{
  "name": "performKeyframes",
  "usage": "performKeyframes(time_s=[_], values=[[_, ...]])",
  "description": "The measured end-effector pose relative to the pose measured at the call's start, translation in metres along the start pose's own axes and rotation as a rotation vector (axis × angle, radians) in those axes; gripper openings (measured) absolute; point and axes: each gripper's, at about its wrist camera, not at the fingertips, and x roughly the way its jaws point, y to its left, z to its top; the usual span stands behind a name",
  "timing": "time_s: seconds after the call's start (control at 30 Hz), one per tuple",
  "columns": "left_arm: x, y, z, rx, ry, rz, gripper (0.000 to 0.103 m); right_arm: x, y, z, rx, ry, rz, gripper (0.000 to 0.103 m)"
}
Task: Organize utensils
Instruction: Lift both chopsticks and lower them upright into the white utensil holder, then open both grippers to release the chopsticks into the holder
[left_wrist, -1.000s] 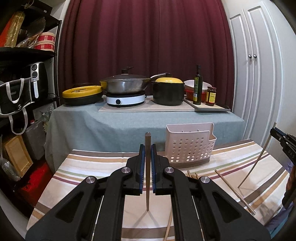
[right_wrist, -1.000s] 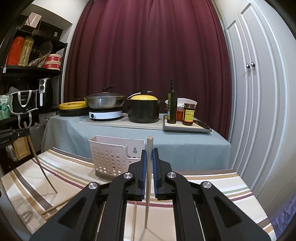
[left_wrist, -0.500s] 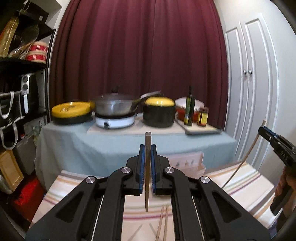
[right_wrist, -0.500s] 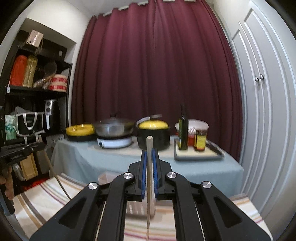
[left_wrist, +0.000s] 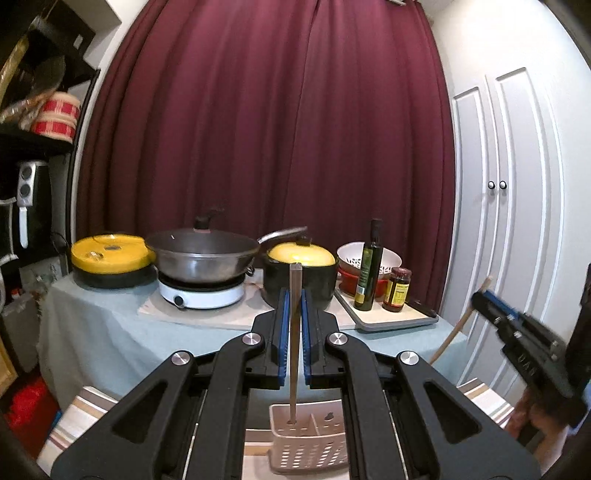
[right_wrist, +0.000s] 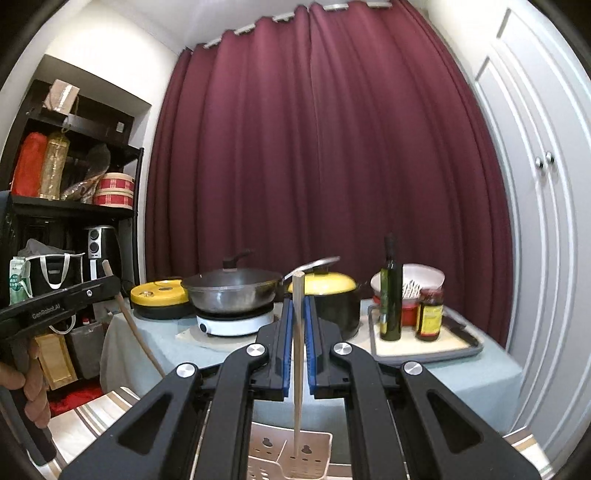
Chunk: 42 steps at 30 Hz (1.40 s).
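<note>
My left gripper (left_wrist: 294, 295) is shut on a wooden chopstick (left_wrist: 294, 343) held upright, its lower tip over the left compartment of the white perforated utensil caddy (left_wrist: 308, 448). My right gripper (right_wrist: 297, 304) is shut on a second chopstick (right_wrist: 297, 369), its tip hanging over the caddy (right_wrist: 291, 456) near the divider. Each view shows the other gripper at its edge: the right gripper (left_wrist: 517, 343) with its chopstick (left_wrist: 461, 325), and the left gripper (right_wrist: 62, 302) with its chopstick (right_wrist: 136, 332), held by a hand (right_wrist: 26, 391).
Behind the striped tablecloth (left_wrist: 74, 424) is a grey-covered table (left_wrist: 92, 325) with a wok (left_wrist: 203, 254), yellow-lidded pot (left_wrist: 301, 266), oil bottle (left_wrist: 367, 266) and jar (left_wrist: 397, 290). Dark shelves (right_wrist: 66, 206) stand left, white cabinet doors (left_wrist: 509, 221) right.
Both grippers have risen and moved forward with their chopsticks, which now hang above the caddy. The loose chopsticks on the cloth have dropped out of view.
</note>
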Motion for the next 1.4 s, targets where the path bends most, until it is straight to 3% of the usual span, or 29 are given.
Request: performKeyframes(time_s=[0.27, 0.57, 0.63, 0.7, 0.73, 0.8, 0.87, 0.93, 1.1, 1.23, 1.4], values=[[0.039, 0.005, -0.037, -0.009, 0.083, 0.0, 0.007, 0.034, -0.003, -0.04, 0.031, 0.092, -0.001, 0.007], [0.064, 0.013, -0.076, -0.011, 0.185, 0.025, 0.007, 0.044, 0.002, -0.064, 0.004, 0.16, -0.021, 0.007], [0.063, 0.013, -0.08, -0.003, 0.188, 0.027, 0.01, 0.045, 0.004, -0.067, -0.007, 0.168, -0.029, 0.007], [0.062, 0.013, -0.081, 0.002, 0.188, 0.03, 0.024, 0.044, 0.005, -0.069, -0.005, 0.177, -0.029, 0.008], [0.061, 0.014, -0.081, 0.001, 0.185, 0.034, 0.029, 0.044, 0.005, -0.069, -0.006, 0.18, -0.029, 0.01], [0.057, 0.015, -0.079, -0.005, 0.176, 0.036, 0.037, 0.041, 0.005, -0.068, -0.008, 0.176, -0.035, 0.032], [0.051, 0.017, -0.077, -0.004, 0.165, 0.04, 0.043, 0.034, 0.006, -0.065, -0.006, 0.157, -0.044, 0.047], [0.042, 0.018, -0.076, 0.001, 0.152, 0.046, 0.049, 0.027, 0.007, -0.061, -0.014, 0.147, -0.053, 0.054], [0.013, 0.021, -0.077, 0.002, 0.127, 0.067, 0.063, -0.007, 0.005, -0.053, -0.008, 0.124, -0.076, 0.062], [-0.014, 0.023, -0.088, 0.041, 0.121, 0.098, 0.065, -0.039, 0.004, -0.061, -0.014, 0.146, -0.094, 0.062], [-0.045, 0.035, -0.117, 0.031, 0.177, 0.129, 0.065, -0.079, 0.001, -0.097, 0.002, 0.231, -0.12, 0.062]])
